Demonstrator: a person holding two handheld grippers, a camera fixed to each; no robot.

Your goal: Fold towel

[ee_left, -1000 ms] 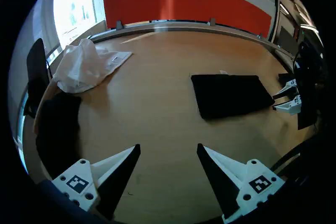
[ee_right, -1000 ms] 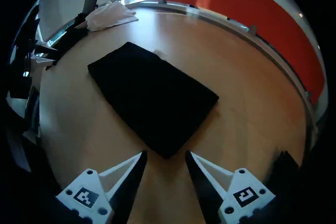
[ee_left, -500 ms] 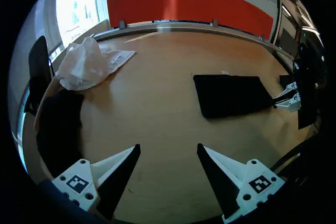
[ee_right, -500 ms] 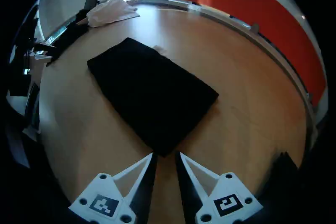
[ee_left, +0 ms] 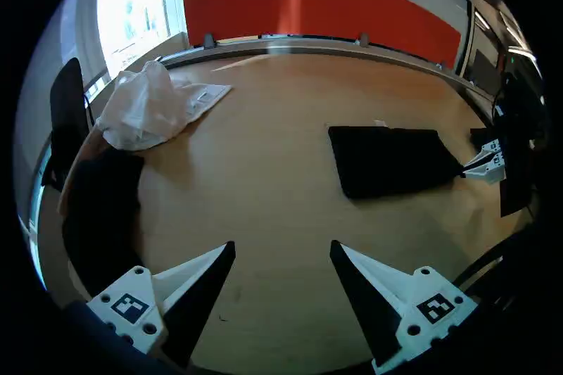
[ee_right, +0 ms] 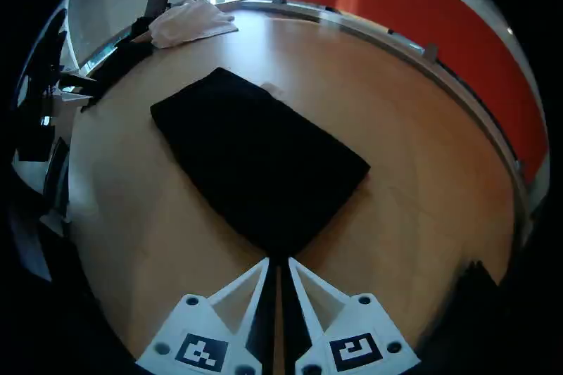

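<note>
A black towel [ee_right: 257,164] lies flat and folded on the wooden table [ee_right: 422,185]. My right gripper [ee_right: 279,266] has its fingers closed to a thin slit around the towel's near corner. In the left gripper view that same gripper [ee_left: 485,166] pinches the far right corner of the towel [ee_left: 390,159]. My left gripper [ee_left: 281,255] hovers open over bare wood, well to the left of the towel, with nothing between its fingers. It also appears far off at the table's left edge in the right gripper view [ee_right: 67,86].
A crumpled white cloth [ee_left: 144,104] lies at the table's far left corner. A dark garment [ee_left: 98,213] hangs over the left edge beside a black chair [ee_left: 67,115]. A red partition [ee_left: 317,9] runs along the back edge.
My right gripper's fingers have closed from wide apart to nearly together on the towel's near corner. The left gripper has barely moved and stays open.
</note>
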